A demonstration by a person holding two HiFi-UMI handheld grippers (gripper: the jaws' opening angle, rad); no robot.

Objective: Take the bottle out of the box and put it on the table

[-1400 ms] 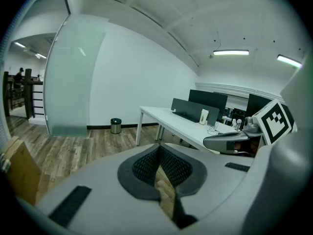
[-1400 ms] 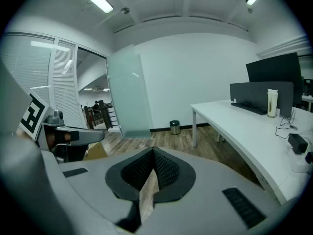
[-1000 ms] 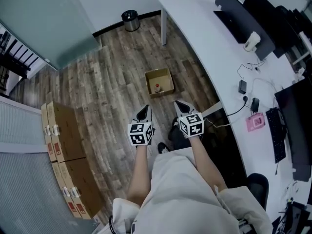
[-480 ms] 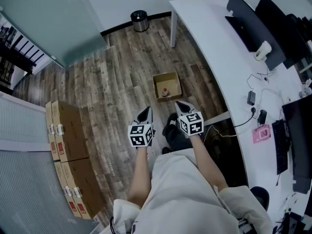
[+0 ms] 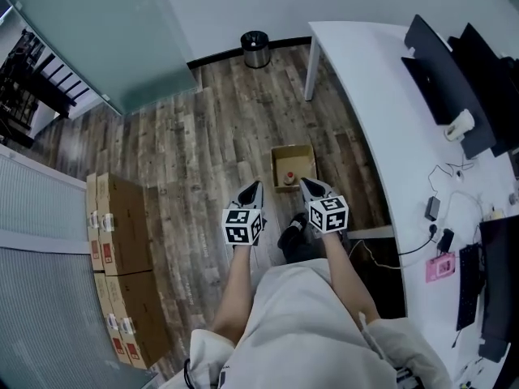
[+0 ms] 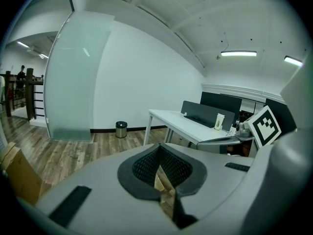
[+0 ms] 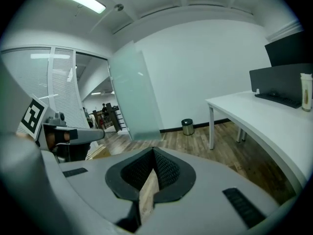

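A small open cardboard box [image 5: 304, 154] stands on the wooden floor beside the white table [image 5: 365, 96]. Inside it stands a small bottle [image 5: 289, 177] with a red band. In the head view my left gripper [image 5: 254, 188] hovers just left of the box's near edge, and my right gripper [image 5: 310, 186] hangs over its near right corner. Both are held out in front of the person's body and both are shut with nothing in them. The left gripper view shows its jaws [image 6: 160, 148] meeting at the tips; the right gripper view shows the same [image 7: 153, 153]. The box itself is hidden in both gripper views.
A metal bin [image 5: 255, 49] stands by the far wall, near the table leg [image 5: 309, 73]. Stacked cardboard cartons [image 5: 122, 241] line the left side by a frosted glass partition [image 5: 97, 31]. Monitors [image 5: 442, 63] and cables sit on the table. The person's shoe [image 5: 292, 235] is just behind the box.
The person has stepped toward the box, which now lies right at the gripper tips instead of well ahead. Both grippers came forward together, still shut.
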